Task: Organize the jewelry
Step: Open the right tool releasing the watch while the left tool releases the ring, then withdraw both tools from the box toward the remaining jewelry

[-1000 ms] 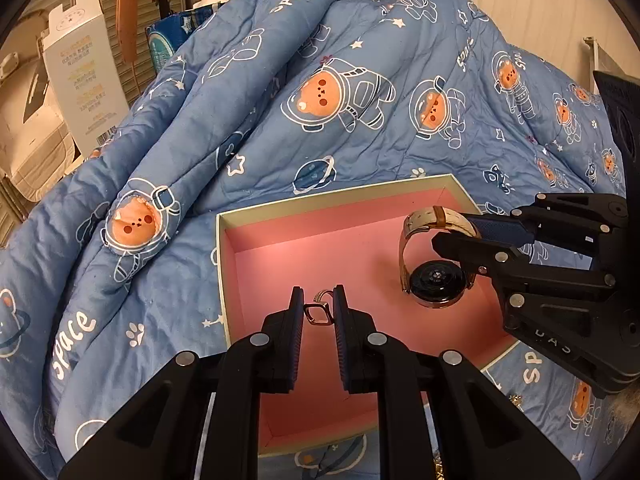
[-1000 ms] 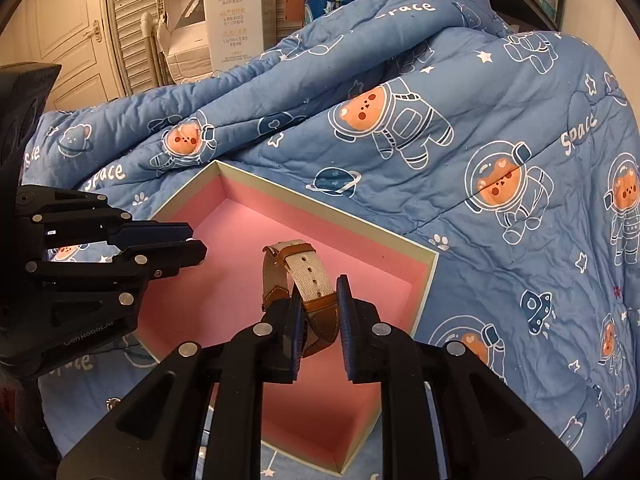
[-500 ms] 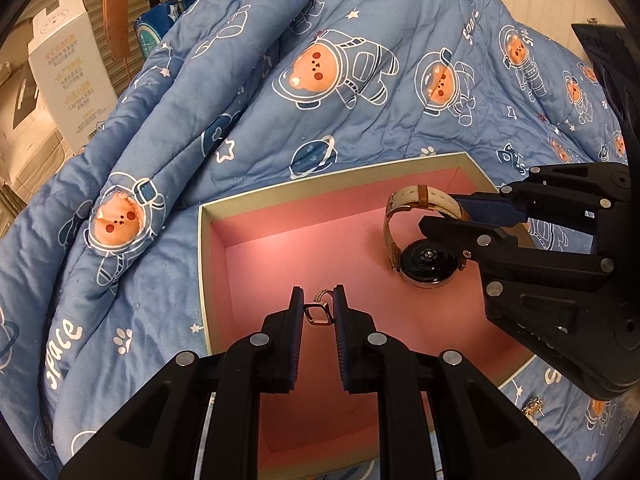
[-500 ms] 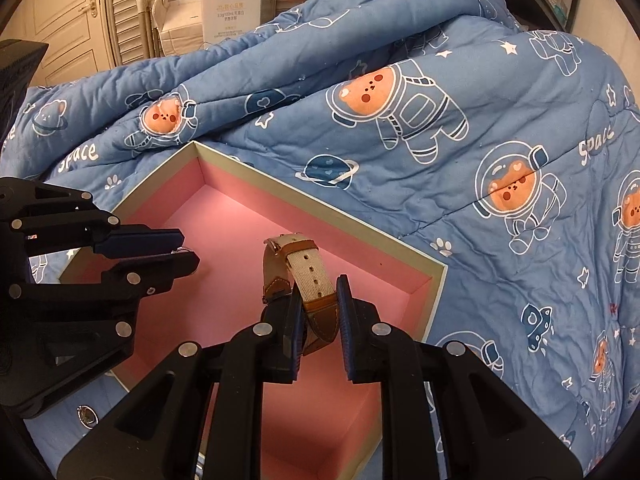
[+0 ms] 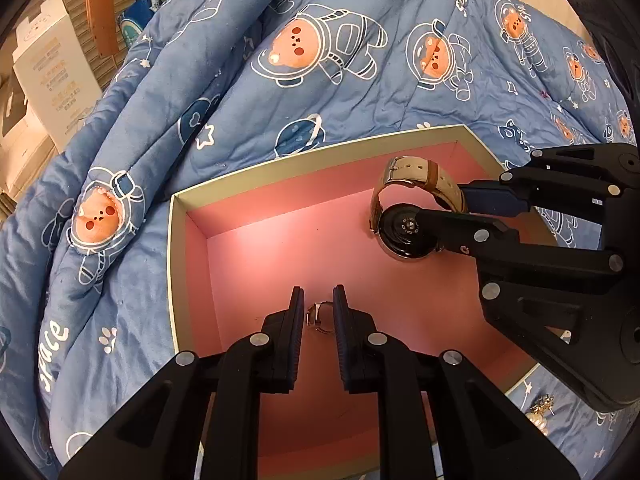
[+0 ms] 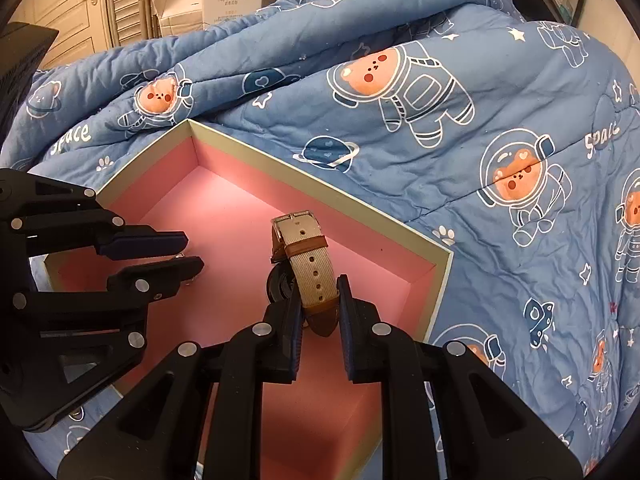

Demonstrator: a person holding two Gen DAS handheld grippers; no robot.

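Observation:
A pink-lined box [image 5: 176, 216] lies on the blue quilt and also shows in the right wrist view [image 6: 440, 276]. My left gripper [image 5: 317, 312] is low inside the box with a small silver ring [image 5: 316, 317] between its jaws, which are slightly apart; the ring looks to rest on the pink floor. In the right wrist view the left gripper [image 6: 188, 254] is at the left. My right gripper [image 6: 319, 304] is shut on the strap of a wristwatch [image 6: 308, 260] with a beige and brown band. In the left wrist view the watch [image 5: 406, 216] sits at the box's far right.
The blue astronaut-bear quilt [image 5: 320, 60] is bunched up behind the box. White cartons [image 5: 52, 68] stand at the back left. A pearl and gold piece [image 5: 538, 420] lies on the quilt outside the box's near right corner.
Both grippers have come down into the box. The left jaws have parted a little around the ring. The watch has come lower toward the box floor.

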